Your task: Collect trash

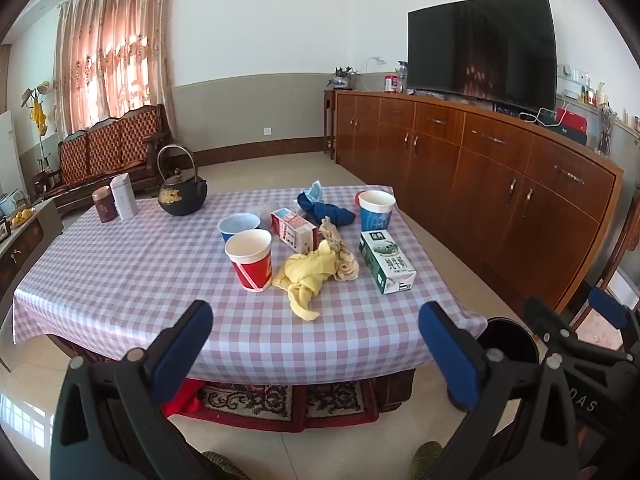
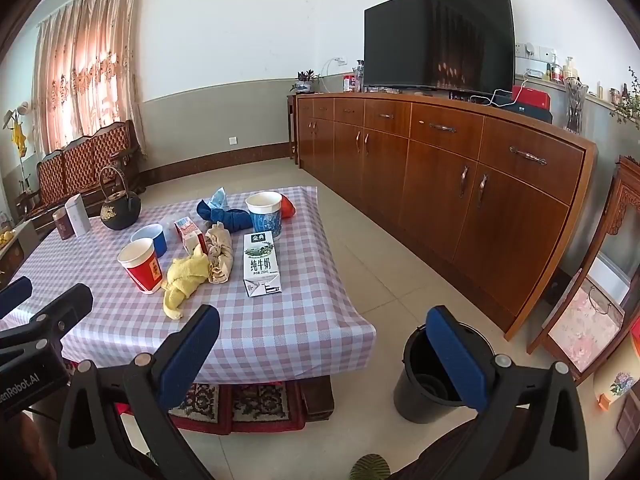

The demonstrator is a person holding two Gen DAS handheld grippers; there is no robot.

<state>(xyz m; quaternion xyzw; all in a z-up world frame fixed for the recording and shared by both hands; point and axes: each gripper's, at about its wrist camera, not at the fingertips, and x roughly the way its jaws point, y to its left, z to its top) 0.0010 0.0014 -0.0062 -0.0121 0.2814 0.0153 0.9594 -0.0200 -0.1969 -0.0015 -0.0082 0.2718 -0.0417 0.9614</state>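
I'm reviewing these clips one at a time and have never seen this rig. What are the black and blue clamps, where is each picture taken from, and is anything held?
They are two hand-held grippers, each carrying its own forward-looking camera. The left gripper and the right gripper both stand open and empty. On the checked table lie a red cup, two blue cups, a green milk carton, a smaller carton, yellow cloth, other rags and a black kettle. A black bin stands on the floor beside it.
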